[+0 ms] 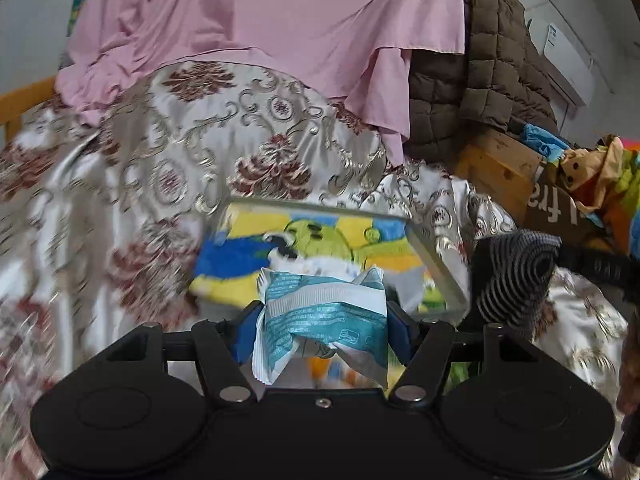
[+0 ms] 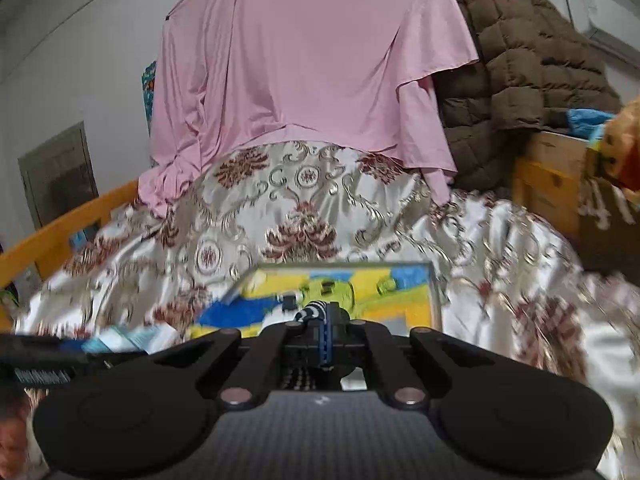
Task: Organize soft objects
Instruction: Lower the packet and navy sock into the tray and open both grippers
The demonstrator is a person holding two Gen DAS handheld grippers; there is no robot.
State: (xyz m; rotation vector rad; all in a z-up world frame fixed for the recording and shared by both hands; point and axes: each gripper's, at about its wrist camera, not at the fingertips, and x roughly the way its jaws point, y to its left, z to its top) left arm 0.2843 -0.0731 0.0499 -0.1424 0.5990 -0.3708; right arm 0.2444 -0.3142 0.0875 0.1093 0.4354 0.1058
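My left gripper (image 1: 322,328) is shut on a teal and white tissue packet (image 1: 320,312), held just above a clear box (image 1: 436,264) lined with a yellow, blue and green cartoon towel (image 1: 320,240). My right gripper (image 2: 320,332) is shut on a dark striped sock (image 2: 310,312), also over the box (image 2: 434,296). In the left wrist view the sock (image 1: 516,272) hangs at the right of the box. In the right wrist view the tissue packet (image 2: 132,338) shows at the lower left.
The box sits on a satin floral bedspread (image 1: 192,152). A pink sheet (image 1: 260,20) drapes behind it, with a brown quilted jacket (image 1: 492,72) to its right. Wooden crates (image 1: 500,168) with plush toys (image 1: 592,176) stand at the right. A wooden bed rail (image 2: 60,236) runs along the left.
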